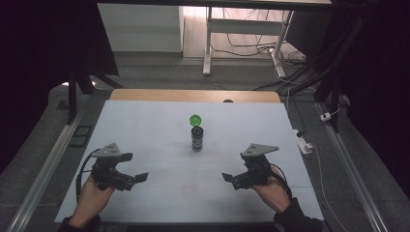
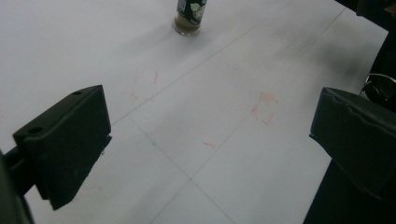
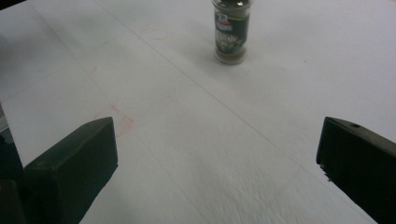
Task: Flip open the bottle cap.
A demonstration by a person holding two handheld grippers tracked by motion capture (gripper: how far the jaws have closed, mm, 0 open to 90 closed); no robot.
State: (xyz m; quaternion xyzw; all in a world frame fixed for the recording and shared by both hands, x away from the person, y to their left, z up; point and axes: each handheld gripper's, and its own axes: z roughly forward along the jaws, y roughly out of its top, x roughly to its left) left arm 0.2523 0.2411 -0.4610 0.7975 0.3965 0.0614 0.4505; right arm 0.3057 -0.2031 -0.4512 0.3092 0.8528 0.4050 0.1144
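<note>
A small spice jar [image 1: 197,138] with a dark label stands upright in the middle of the white table [image 1: 145,130]. Just behind it lies a green round cap [image 1: 195,120]. The jar [image 2: 189,16] sits at the top of the left gripper view and the jar [image 3: 231,31] stands uncapped at the top of the right gripper view. My left gripper [image 1: 137,180] rests near the front left, open and holding nothing. My right gripper [image 1: 231,180] is at the front right, open too, its jaws wide apart. Both point inward toward the jar.
The table's far edge shows a wooden strip [image 1: 193,95]. Metal rails [image 1: 43,169] run along both sides. A white plug block [image 1: 304,145] and cables lie off the right edge. Faint red marks [image 2: 262,108] dot the table surface.
</note>
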